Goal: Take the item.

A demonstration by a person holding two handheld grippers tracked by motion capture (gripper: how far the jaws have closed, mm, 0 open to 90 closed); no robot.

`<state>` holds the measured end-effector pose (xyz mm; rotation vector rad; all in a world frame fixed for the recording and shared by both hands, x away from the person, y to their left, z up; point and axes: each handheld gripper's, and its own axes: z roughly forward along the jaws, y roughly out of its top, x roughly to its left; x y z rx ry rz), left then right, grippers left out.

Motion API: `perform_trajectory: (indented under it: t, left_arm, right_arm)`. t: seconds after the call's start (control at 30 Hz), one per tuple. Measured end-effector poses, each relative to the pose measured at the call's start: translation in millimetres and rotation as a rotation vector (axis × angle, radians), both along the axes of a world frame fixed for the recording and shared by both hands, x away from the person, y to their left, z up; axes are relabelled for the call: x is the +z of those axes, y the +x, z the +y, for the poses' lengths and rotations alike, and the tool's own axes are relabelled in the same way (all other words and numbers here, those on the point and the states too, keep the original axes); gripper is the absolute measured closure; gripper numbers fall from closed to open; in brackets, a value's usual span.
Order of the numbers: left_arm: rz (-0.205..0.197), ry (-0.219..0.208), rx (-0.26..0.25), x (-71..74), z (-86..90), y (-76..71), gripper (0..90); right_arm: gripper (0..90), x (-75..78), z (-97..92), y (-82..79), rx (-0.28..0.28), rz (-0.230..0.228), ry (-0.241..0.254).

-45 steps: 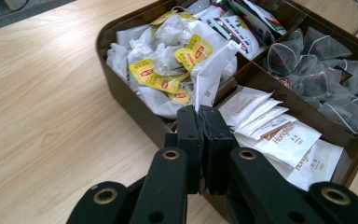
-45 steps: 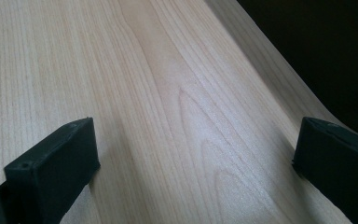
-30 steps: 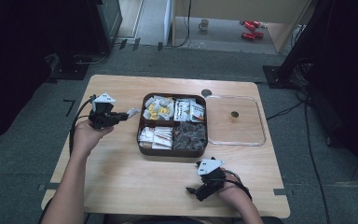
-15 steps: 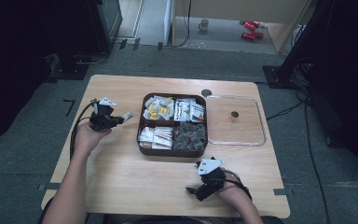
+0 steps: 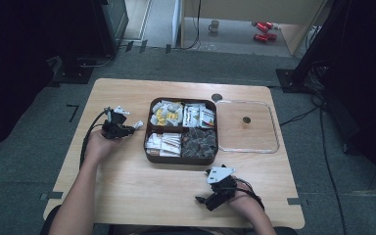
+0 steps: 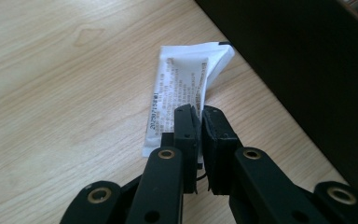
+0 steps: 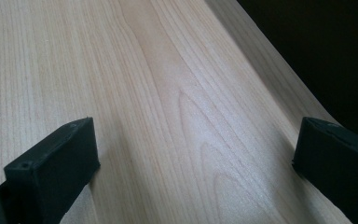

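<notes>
My left hand-held gripper (image 6: pixel 199 122) pinches a white packet (image 6: pixel 182 88) low over the desk (image 6: pixel 51 93); my right hand-held gripper (image 7: pixel 191 154) stands wide, empty. Packet print unreadable.

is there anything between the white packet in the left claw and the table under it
Nothing visible. The left claw is shut on one end of the packet, which hangs over bare table just left of the brown box. The box wall stands beside it, not under it.

High view looks down on the table (image 5: pixel 127 181); both gripper views skim its wood closely.
</notes>
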<state>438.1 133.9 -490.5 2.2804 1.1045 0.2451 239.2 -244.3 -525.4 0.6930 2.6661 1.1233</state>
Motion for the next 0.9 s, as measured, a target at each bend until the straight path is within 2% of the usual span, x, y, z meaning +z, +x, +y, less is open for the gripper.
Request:
perform_trajectory:
  t: [0.17, 0.27, 0.33, 0.53, 0.73, 0.9]
  left_arm:
    - [0.033, -0.065, 0.015, -2.0, 3.0, 2.6, 82.1]
    - [0.068, -0.118, 0.036, -2.8, 6.7, 4.8, 79.5]
    - [0.082, -0.134, 0.037, -2.8, 8.4, 5.5, 77.5]
    - [0.075, -0.117, 0.044, -0.3, 9.0, 4.1, 69.5]
    - [0.06, -0.141, 0.038, 7.2, 10.4, -0.2, 66.0]
    - [0.038, -0.168, 0.045, 15.3, 15.0, -5.0, 59.3]
  right_arm:
    - [0.0, 0.0, 0.0, 0.0, 0.0, 0.0, 0.0]
    - [0.0, 0.0, 0.0, 0.0, 0.0, 0.0, 0.0]
    - [0.0, 0.0, 0.0, 0.0, 0.0, 0.0, 0.0]
    - [0.0, 0.0, 0.0, -0.1, -0.001, 0.0, 0.0]
    - [0.0, 0.0, 0.0, 0.0, 0.0, 0.0, 0.0]
    - [0.0, 0.0, 0.0, 0.0, 0.0, -0.001, 0.0]
